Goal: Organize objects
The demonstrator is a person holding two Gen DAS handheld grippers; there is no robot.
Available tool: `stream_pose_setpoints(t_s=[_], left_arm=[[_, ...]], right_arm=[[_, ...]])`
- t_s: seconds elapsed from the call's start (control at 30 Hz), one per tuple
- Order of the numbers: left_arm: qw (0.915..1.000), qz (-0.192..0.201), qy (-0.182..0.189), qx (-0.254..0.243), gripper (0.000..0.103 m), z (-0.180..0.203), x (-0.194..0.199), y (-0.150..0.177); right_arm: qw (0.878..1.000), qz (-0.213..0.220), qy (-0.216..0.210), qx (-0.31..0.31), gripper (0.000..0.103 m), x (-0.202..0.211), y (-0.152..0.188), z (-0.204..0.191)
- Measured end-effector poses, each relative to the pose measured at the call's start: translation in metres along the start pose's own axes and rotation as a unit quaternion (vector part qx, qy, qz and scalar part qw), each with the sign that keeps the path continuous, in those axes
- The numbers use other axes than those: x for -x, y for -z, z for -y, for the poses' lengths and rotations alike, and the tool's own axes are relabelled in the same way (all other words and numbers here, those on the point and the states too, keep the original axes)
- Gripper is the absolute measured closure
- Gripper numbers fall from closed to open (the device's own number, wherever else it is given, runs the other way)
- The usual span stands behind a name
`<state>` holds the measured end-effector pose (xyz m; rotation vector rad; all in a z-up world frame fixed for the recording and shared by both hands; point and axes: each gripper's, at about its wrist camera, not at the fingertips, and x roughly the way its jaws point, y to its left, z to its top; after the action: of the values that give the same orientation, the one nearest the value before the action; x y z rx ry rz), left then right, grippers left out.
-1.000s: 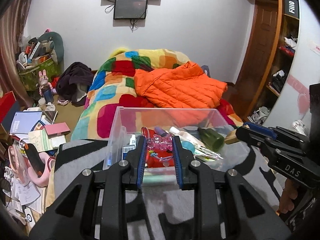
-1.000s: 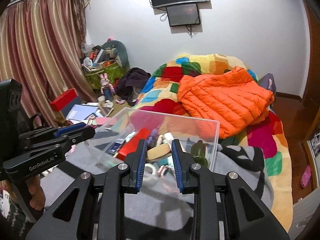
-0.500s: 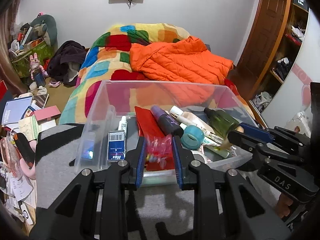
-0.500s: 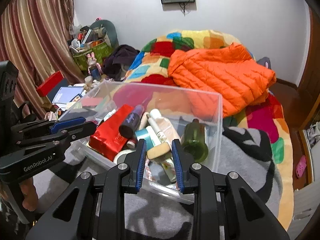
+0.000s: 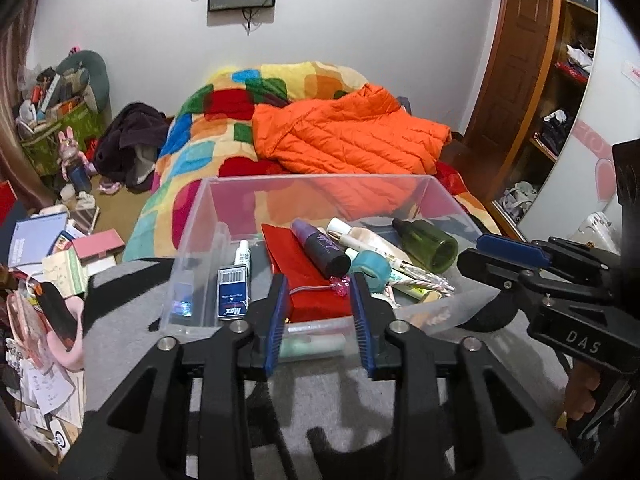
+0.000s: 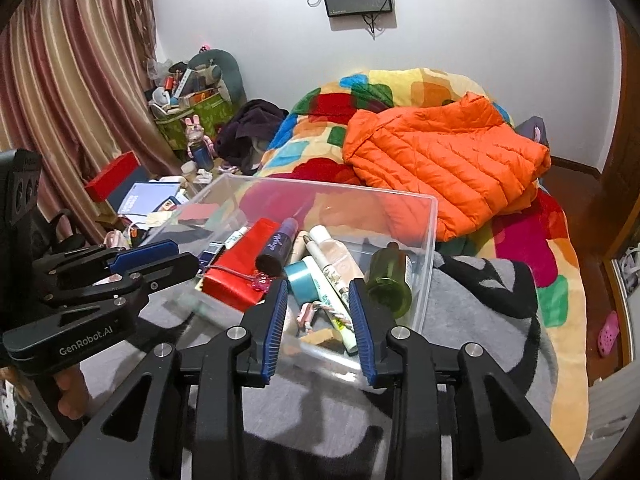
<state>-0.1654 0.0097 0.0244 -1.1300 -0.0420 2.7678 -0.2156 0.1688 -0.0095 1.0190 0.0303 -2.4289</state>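
Observation:
A clear plastic bin stands on a grey and black blanket. It holds a red pouch, a purple tube, a teal tape roll, a green bottle, a blue Max box, a pink charm on a cord and a tan block. My left gripper is open and empty at the bin's near wall. My right gripper is open and empty above the bin's near right corner.
A patchwork quilt and orange puffer jacket lie on the bed behind the bin. Books, papers and boxes clutter the floor at left. A wooden shelf stands at right.
The left gripper let go of the pink charm, which now lies on the red pouch. The right gripper let go of the tan block, which now lies in the bin. Both opened and drew back.

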Motion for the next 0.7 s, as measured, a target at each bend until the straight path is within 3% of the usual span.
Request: stream_pose_setpoints(t_s=[0.13,0.43,0.53,0.7], left_arm=[[0.9997,0.024,-0.008,-0.005,0.05,0.003,0.017,0.006],[0.9985,0.053,-0.011,-0.003,0.023,0.008,0.041,0.023],[0.9981,0.059,-0.015,-0.006,0.019,0.011,0.044,0.03],[0.9983,0.056,-0.015,0.002,0.014,0.011,0.045,0.043]], right_arm=[[1.0,0.017,0.002,0.006,0.054,0.016,0.006,-0.004],[0.998,0.053,0.012,0.029,0.03,0.048,0.018,-0.018],[0.998,0.06,0.014,0.028,0.023,0.055,0.024,-0.021],[0.998,0.052,0.017,0.023,0.022,0.054,0.035,-0.022]])
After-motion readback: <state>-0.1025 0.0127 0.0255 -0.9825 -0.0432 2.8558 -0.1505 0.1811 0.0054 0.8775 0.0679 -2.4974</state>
